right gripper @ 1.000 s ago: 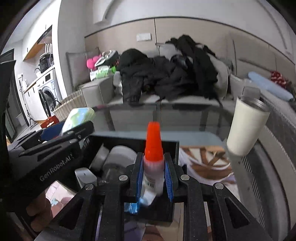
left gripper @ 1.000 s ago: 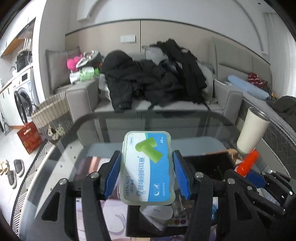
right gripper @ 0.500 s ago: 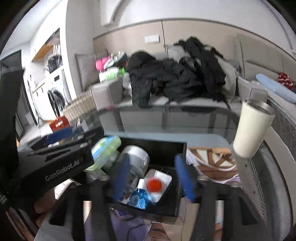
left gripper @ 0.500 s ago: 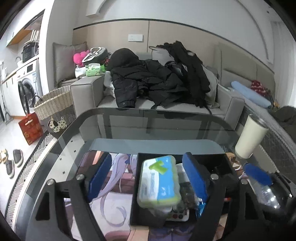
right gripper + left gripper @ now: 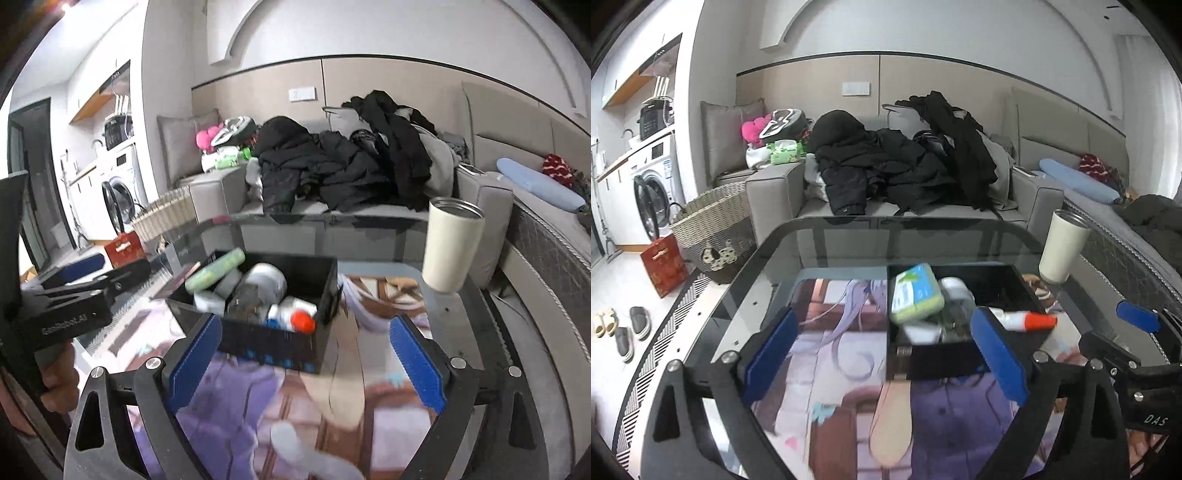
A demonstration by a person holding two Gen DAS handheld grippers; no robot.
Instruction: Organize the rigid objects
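Black plastic box (image 5: 945,360) full of small things sits mid-table on my dark glass table (image 5: 849,236); a grey sofa (image 5: 775,192) stands behind. My left gripper (image 5: 882,352) and right gripper (image 5: 304,360) are both spread wide, holding nothing.

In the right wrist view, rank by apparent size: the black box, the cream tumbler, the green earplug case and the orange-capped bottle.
1. Black box
2. Cream tumbler
3. Green earplug case, seen edge-on
4. Orange-capped bottle, partly buried, so its rank against the case is unsure.

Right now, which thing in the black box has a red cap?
The small white glue bottle lying on its side in the black box, unlike the green-and-blue earplug case.
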